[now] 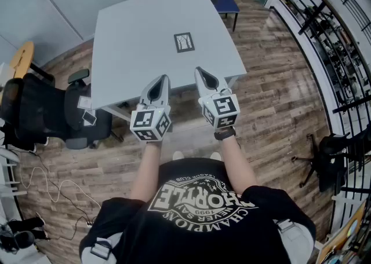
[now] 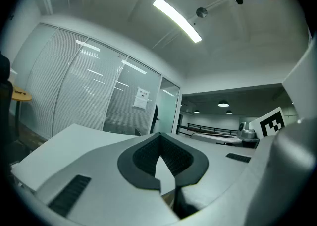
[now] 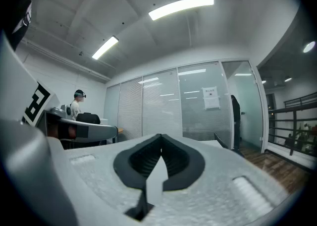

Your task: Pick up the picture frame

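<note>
Presently, head view: picture frame (image 1: 184, 42) lies flat on grey counter (image 1: 133, 37), toward far middle, well apart from both grippers; print inside too small to read, possibly branching motif. Left gripper (image 1: 163, 79) and right gripper (image 1: 199, 72) side by side, tips over near counter edge, pointing toward frame.
Left gripper view: jaws fully together, nothing between.
Right gripper view: jaws fully together, empty; person (image 3: 78, 105) in background, far left.
</note>
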Demonstrator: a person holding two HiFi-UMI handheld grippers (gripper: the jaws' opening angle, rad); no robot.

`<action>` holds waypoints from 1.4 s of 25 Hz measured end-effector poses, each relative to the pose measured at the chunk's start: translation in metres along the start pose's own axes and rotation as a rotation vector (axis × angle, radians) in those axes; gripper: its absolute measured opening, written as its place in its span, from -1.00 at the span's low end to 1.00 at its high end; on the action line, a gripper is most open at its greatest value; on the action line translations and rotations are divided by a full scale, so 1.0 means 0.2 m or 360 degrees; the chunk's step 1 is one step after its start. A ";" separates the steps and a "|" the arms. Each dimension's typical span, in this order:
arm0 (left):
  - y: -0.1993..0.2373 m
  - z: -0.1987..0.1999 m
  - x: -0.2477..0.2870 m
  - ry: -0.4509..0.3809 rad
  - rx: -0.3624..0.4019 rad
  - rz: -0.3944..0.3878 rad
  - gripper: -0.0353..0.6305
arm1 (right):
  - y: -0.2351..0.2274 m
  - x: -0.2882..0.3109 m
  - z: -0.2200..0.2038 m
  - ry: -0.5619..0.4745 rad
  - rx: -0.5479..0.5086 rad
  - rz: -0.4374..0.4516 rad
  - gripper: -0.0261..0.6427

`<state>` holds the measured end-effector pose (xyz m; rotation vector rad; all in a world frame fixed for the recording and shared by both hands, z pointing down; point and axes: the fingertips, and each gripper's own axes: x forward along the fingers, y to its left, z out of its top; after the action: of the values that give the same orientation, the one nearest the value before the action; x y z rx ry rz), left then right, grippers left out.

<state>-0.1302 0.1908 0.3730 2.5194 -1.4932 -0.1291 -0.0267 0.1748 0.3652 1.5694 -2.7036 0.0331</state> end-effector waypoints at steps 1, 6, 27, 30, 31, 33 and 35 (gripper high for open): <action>0.02 0.00 0.00 0.0001 0.0000 0.0001 -0.88 | 0.01 0.01 0.00 0.0003 0.0001 -0.0002 -0.93; 0.10 -0.01 0.01 0.0018 0.0004 0.0004 -0.88 | 0.04 0.07 -0.02 0.0010 0.0008 -0.0020 -0.93; 0.09 -0.18 0.21 0.0117 -0.0117 -0.0233 -0.88 | -0.05 0.14 -0.32 0.0259 0.0223 -0.0194 -0.92; 0.11 -0.19 0.36 0.0119 -0.0101 -0.0203 -0.88 | -0.20 0.24 -0.34 0.0250 0.0251 -0.0195 -0.92; 0.13 -0.19 0.41 0.0121 -0.0095 -0.0179 -0.88 | -0.24 0.28 -0.35 0.0254 0.0261 -0.0184 -0.93; 0.17 -0.18 0.53 0.0125 -0.0080 -0.0123 -0.88 | -0.34 0.39 -0.36 0.0260 0.0277 -0.0153 -0.92; 0.21 -0.15 0.66 0.0116 -0.0054 -0.0073 -0.88 | -0.47 0.51 -0.33 0.0250 0.0286 -0.0123 -0.93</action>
<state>-0.0964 0.0590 0.4156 2.5045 -1.3952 -0.0685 0.0036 0.0417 0.4341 1.6372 -2.5796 0.3915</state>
